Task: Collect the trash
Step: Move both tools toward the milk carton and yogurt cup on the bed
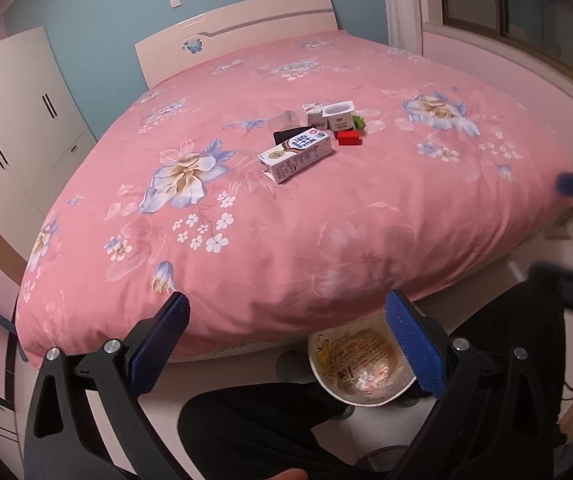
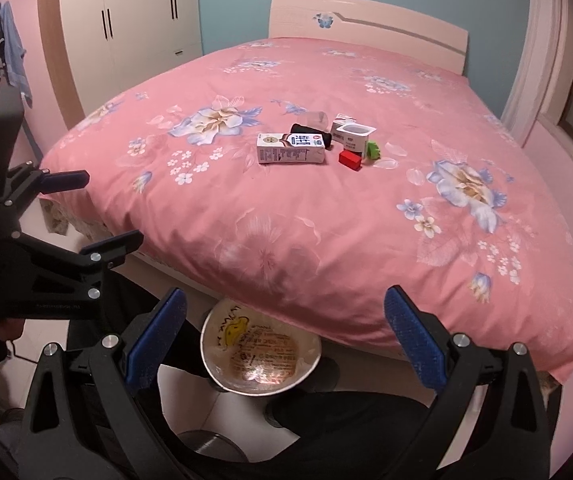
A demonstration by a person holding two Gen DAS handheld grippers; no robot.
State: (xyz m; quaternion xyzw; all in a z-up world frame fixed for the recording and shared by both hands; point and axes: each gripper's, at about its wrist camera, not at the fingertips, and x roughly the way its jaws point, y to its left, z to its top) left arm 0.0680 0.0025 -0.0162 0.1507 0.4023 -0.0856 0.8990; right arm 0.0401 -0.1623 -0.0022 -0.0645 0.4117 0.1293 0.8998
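Both grippers, left gripper and right gripper, are hanging wide open and empty over the bowl on the floor, probably waiting there for trash, while the milk box is lying on the bed.

Each tool has black triangular-cutout arms, silver screws and blue ribbed pads. Beneath them, the person wears black trousers.

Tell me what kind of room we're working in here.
A bedroom, most likely: a large bed with a pink floral cover, its headboard against the wall, and a white wardrobe in the corner.
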